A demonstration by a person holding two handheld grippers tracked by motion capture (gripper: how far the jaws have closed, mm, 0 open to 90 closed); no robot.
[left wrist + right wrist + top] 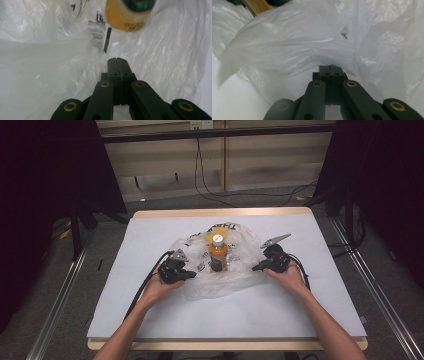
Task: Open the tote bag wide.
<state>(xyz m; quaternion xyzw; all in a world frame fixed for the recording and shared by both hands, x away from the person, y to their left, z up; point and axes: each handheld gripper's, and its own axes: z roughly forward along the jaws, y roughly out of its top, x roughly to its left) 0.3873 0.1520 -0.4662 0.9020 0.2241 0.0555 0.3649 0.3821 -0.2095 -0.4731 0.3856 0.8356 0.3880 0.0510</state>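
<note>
Forearms reach in from the near edge of the table [150,320], and each hand carries a gripper up to the clear plastic bag [200,285] spread at the table's middle. To the left of the bag, the left gripper [117,60] has its jaws pressed tight together, tips against the crumpled film; whether a fold is pinched between them cannot be told. At the bag's right edge, the right gripper [329,67] also shows jaws fully closed, tips tucked under a raised fold of plastic. An orange bottle [218,252] with a white cap stands upright on the bag, between the two grippers.
</note>
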